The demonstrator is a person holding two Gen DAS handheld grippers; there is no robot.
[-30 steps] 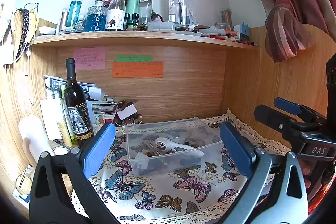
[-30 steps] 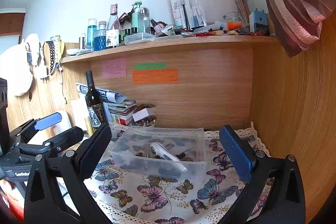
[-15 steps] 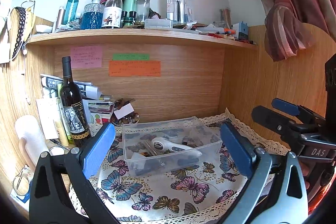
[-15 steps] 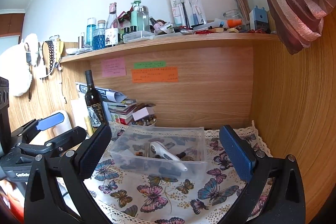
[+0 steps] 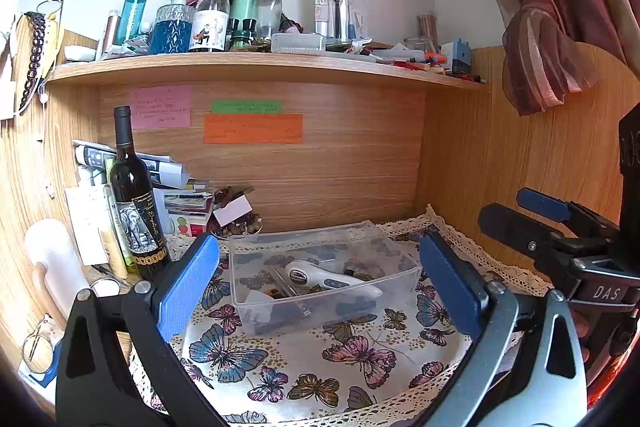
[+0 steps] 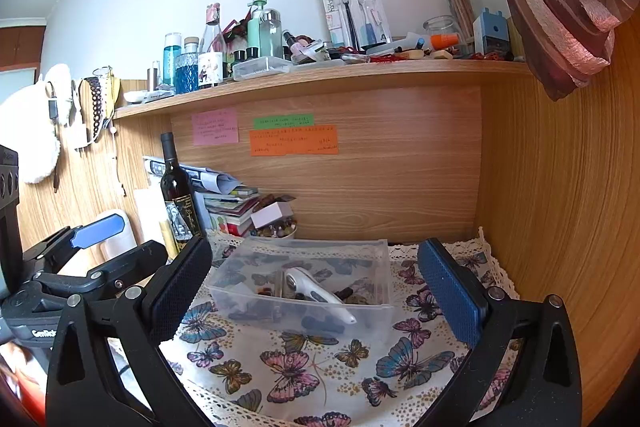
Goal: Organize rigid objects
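A clear plastic bin (image 5: 400,277) (image 6: 360,319) sits on a butterfly-print cloth (image 5: 304,359) (image 6: 304,367) in a wooden desk nook. Inside it lie a white handheld device (image 5: 332,277) (image 6: 316,289) and several small dark items. My left gripper (image 5: 320,283) hangs open in front of the bin, nothing between its blue pads. My right gripper (image 6: 316,287) is also open and empty, short of the bin. Each gripper shows at the other view's edge: the right one (image 5: 560,239) and the left one (image 6: 92,247).
A dark wine bottle (image 5: 134,199) (image 6: 178,195) stands left of the bin, beside stacked papers (image 5: 180,195) and a small dish of beads (image 5: 240,227). The shelf above (image 5: 260,65) (image 6: 320,75) is crowded with bottles and clutter. A wooden wall (image 6: 560,227) closes the right side.
Both grippers have drifted slightly; the bin sits a little lower and nearer in the left wrist view. Both stay open and nothing has been picked up.
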